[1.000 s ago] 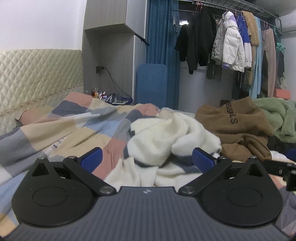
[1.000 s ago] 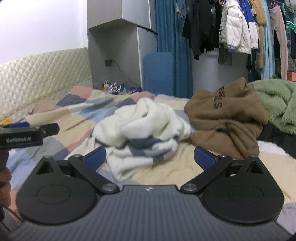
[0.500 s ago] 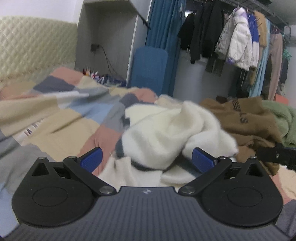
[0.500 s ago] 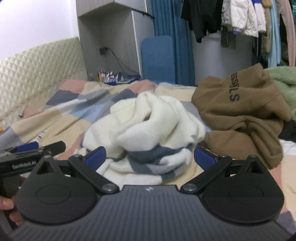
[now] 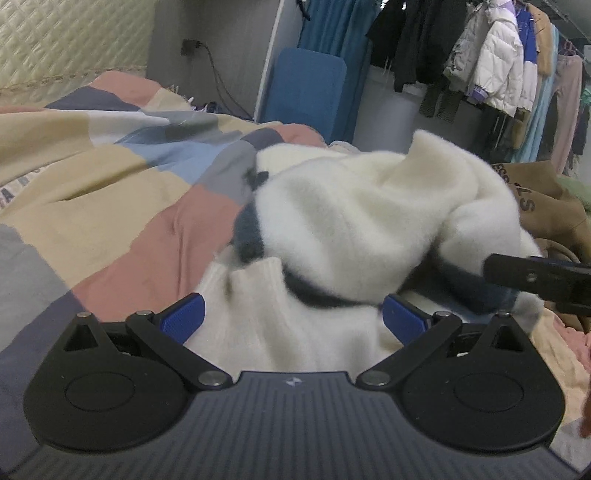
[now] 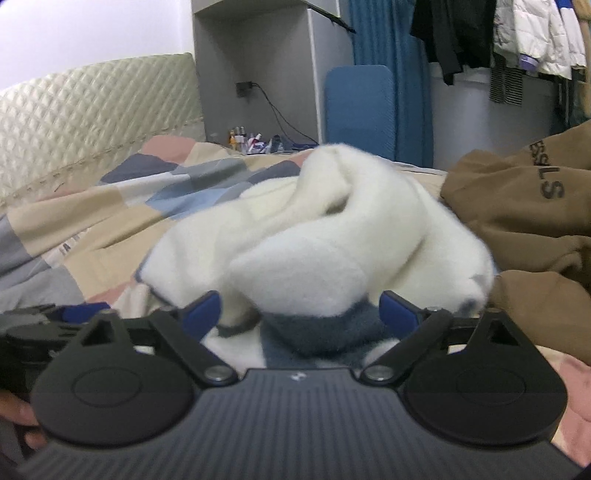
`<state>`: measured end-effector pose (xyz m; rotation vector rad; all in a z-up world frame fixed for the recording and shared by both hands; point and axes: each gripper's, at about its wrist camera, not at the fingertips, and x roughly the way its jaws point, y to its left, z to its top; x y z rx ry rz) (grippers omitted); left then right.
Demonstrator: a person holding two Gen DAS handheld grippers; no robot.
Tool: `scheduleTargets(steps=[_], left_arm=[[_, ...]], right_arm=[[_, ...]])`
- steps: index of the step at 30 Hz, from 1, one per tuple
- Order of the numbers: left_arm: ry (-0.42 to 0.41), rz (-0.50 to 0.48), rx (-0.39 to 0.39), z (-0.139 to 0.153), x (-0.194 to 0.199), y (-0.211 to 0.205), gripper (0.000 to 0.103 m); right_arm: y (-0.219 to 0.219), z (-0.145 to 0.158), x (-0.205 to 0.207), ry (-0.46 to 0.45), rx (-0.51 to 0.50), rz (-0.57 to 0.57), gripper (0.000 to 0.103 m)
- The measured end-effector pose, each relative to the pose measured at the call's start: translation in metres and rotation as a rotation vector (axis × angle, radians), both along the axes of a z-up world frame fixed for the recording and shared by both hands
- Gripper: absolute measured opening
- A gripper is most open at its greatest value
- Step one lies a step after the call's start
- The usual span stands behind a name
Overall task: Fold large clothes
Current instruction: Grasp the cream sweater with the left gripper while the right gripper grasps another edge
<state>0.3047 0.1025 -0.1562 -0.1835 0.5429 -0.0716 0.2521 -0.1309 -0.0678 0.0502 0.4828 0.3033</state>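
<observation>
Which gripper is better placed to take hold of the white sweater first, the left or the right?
Left, probably: the left gripper is open over the white sweater at its flat ribbed edge.

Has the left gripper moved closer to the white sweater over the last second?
Yes. The left gripper has come forward and down: the white sweater now fills the view between its open jaws, and the blue board behind looks larger.

You've a patchwork bedspread (image 5: 122, 192) underneath; quilted headboard (image 6: 92, 118) behind; blue curtain (image 5: 332, 29); hanging coats (image 5: 498, 62).
</observation>
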Motion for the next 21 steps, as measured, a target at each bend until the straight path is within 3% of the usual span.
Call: scheduleTargets(steps=[3, 5, 6, 9, 11, 13, 14, 16, 21], left_arm=[[0.001, -0.012, 0.002, -0.012, 0.012, -0.003, 0.103], [0.012, -0.019, -0.060, -0.021, 0.017, -0.001, 0.100], [0.017, -0.007, -0.067, -0.025, 0.019, -0.002, 0.098], [0.011, 0.024, -0.036, -0.029, 0.019, -0.005, 0.081], [0.016, 0.064, -0.033, -0.028, 0.019, 0.001, 0.054], [0.024, 0.094, -0.079, -0.027, 0.018, 0.011, 0.036], [0.027, 0.099, -0.109, -0.027, 0.018, 0.018, 0.024], [0.029, 0.108, -0.139, -0.022, 0.015, 0.026, 0.010], [-0.079, 0.143, -0.143, 0.010, -0.010, 0.043, 0.007]], right_arm=[[-0.001, -0.012, 0.009, -0.002, 0.011, -0.015, 0.086], [0.004, -0.019, 0.015, 0.004, -0.043, -0.022, 0.073], [0.008, -0.022, 0.018, 0.003, -0.073, -0.023, 0.072], [0.013, -0.025, 0.021, -0.015, -0.096, -0.021, 0.062], [0.009, -0.022, 0.020, -0.021, -0.093, -0.032, 0.041], [0.003, -0.014, 0.016, -0.025, -0.077, -0.046, 0.027], [0.000, -0.012, 0.015, -0.027, -0.079, -0.057, 0.022], [-0.004, -0.005, 0.010, -0.031, -0.098, -0.068, 0.018], [-0.031, 0.014, -0.011, -0.061, -0.083, -0.129, 0.015]])
